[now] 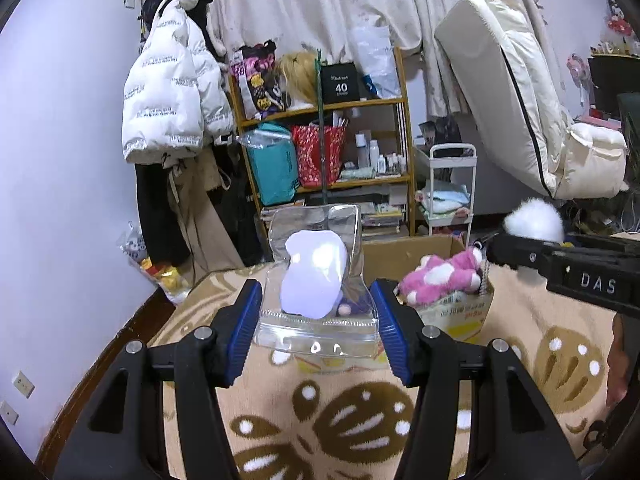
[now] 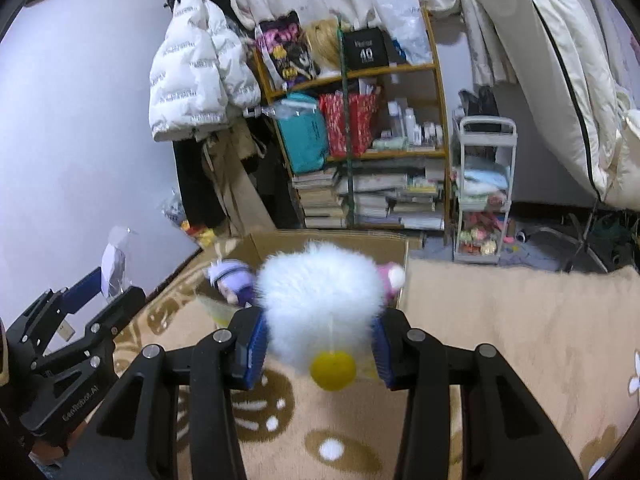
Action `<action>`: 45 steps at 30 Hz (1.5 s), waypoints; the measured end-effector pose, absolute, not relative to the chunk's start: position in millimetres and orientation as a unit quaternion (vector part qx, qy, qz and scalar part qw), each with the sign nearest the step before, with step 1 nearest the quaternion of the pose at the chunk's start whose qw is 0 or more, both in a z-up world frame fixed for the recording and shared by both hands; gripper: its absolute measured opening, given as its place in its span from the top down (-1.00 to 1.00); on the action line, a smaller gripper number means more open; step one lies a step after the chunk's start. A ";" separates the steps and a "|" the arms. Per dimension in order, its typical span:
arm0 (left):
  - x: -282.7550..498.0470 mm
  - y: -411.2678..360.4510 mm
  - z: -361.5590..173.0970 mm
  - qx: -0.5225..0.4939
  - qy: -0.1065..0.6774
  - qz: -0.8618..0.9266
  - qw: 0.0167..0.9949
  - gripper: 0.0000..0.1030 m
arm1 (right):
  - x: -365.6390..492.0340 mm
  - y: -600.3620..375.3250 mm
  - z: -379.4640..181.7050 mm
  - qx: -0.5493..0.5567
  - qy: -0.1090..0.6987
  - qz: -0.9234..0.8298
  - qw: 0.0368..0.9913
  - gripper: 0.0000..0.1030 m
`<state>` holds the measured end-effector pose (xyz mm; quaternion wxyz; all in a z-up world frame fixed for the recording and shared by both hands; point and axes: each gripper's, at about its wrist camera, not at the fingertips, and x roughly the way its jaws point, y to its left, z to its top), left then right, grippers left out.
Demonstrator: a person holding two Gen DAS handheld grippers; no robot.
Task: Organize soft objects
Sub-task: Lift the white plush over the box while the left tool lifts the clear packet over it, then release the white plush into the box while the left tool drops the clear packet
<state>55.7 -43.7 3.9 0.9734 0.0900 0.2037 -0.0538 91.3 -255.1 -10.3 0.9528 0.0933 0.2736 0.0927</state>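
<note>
Gripped between left gripper (image 1: 318,320) fingers: clear zip bag (image 1: 316,280). Clamped in right gripper (image 2: 318,344): white fluffy toy (image 2: 320,304). Mid-carry, above blanket edge; next, probably release over cardboard box (image 2: 328,240).

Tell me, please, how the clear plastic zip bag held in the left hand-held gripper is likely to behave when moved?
The clear plastic zip bag probably flops: its upper part already curls and buckles above the left hand-held gripper. Its glossy film looks slippery, so it may slide between the blue pads. It seems light, holding one pale soft item.
</note>
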 end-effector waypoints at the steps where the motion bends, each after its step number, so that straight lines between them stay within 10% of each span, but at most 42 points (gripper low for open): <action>1: 57.4 -45.0 6.3 0.091 0.200 -0.054 0.974 -0.07 | 92.9 -255.4 -6.2 0.094 0.268 0.096 0.954 0.10; 45: 170.5 -86.0 -52.7 0.106 0.240 -0.099 0.960 -0.08 | 188.4 -272.3 -62.3 0.111 0.306 0.112 0.939 0.06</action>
